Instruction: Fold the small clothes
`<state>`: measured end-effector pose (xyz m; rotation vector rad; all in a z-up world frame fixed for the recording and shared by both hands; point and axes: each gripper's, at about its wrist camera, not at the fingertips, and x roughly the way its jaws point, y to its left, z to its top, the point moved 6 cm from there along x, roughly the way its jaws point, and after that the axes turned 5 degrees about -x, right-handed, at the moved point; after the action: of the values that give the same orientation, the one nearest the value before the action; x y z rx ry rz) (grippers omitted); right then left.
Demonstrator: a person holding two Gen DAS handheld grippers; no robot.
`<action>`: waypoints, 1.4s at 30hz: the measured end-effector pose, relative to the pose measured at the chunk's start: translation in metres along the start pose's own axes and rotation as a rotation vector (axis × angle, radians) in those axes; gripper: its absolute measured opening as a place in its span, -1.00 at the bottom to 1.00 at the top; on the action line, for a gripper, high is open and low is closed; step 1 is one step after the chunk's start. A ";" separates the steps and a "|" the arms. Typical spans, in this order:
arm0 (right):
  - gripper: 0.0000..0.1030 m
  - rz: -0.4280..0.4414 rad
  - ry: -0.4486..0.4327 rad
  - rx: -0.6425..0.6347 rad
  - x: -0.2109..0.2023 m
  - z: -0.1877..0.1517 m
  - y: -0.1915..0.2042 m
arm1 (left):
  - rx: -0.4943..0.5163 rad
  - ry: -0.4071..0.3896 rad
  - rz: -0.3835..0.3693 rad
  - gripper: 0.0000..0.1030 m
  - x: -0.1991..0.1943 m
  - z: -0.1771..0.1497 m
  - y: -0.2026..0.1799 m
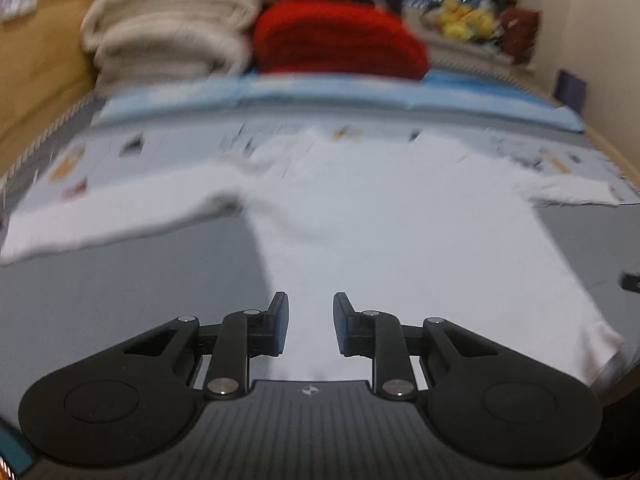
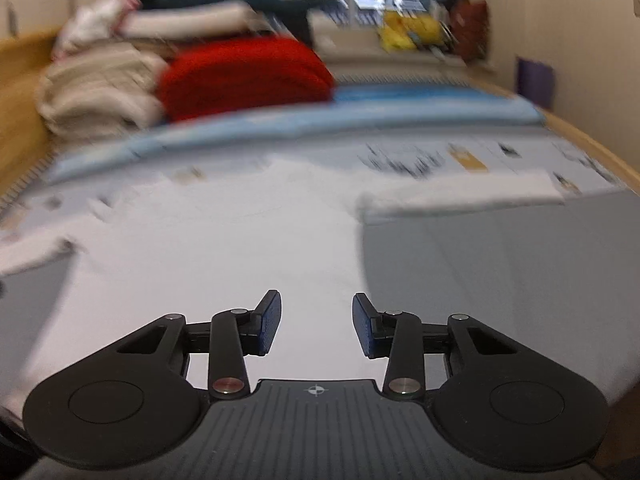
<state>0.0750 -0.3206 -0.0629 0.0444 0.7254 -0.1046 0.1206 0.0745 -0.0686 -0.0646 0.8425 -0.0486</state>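
A white T-shirt (image 1: pixel 380 216) lies spread flat on the grey bed surface (image 1: pixel 120 280), sleeves out at 9 and 3 o'clock. The left gripper (image 1: pixel 310 322) and right gripper (image 2: pixel 316 322) hover over its lower body, fingers apart, holding nothing. At 12 o'clock sit a red blanket (image 1: pixel 336 38), cream folded blankets (image 1: pixel 168 36) and a blue mat (image 1: pixel 320 94).

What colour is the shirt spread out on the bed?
The shirt is plain white, clearest in the left wrist view.
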 end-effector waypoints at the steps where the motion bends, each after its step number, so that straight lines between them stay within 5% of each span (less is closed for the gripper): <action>1: -0.20 -0.031 0.049 0.012 0.008 -0.006 -0.008 | -0.044 0.042 0.015 -0.48 0.008 -0.006 0.010; 5: -0.20 -0.052 0.218 0.129 0.034 -0.032 -0.037 | -0.270 0.255 0.021 -0.47 0.034 -0.038 0.036; 8: -0.20 -0.096 0.305 0.180 0.046 -0.049 -0.049 | -0.248 0.325 0.099 -0.45 0.044 -0.048 0.045; 13: -0.19 -0.104 0.405 0.234 0.060 -0.071 -0.055 | -0.257 0.407 0.096 -0.44 0.054 -0.059 0.048; 15: -0.19 -0.109 0.429 0.224 0.062 -0.072 -0.053 | -0.215 0.403 0.099 -0.50 0.053 -0.062 0.044; 17: -0.37 -0.109 0.438 0.216 0.063 -0.075 -0.051 | -0.190 0.389 0.092 -0.92 0.051 -0.060 0.041; 18: -0.74 -0.109 0.440 0.212 0.062 -0.075 -0.050 | -0.185 0.368 0.105 -0.92 0.049 -0.061 0.041; 21: -0.81 -0.096 0.396 0.252 0.053 -0.071 -0.053 | -0.175 0.318 0.123 -0.93 0.041 -0.055 0.041; 26: -0.80 -0.086 0.412 0.250 0.051 -0.073 -0.057 | -0.131 0.344 0.178 -0.92 0.044 -0.063 0.040; 29: -0.73 -0.117 0.434 0.239 0.052 -0.077 -0.057 | -0.112 0.239 0.173 -0.85 0.027 -0.050 0.035; 32: -0.60 -0.161 0.316 0.193 0.038 -0.059 -0.054 | -0.032 0.160 0.092 -0.72 0.015 -0.041 0.013; 35: -0.47 -0.115 0.219 0.127 0.032 -0.044 -0.041 | -0.004 0.224 0.022 -0.71 0.024 -0.051 -0.004; 38: -0.44 -0.053 0.318 0.103 0.047 -0.058 -0.031 | -0.036 0.394 0.031 -0.62 0.045 -0.073 -0.003; 40: -0.44 -0.068 0.437 0.103 0.060 -0.076 -0.032 | -0.041 0.389 0.040 -0.59 0.044 -0.073 -0.002; 42: -0.44 -0.078 0.418 0.121 0.058 -0.073 -0.035 | -0.022 0.336 0.039 -0.48 0.038 -0.063 -0.007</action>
<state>0.0664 -0.3540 -0.1557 0.1572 1.1378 -0.2182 0.0993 0.0629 -0.1382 -0.0618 1.1797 -0.0128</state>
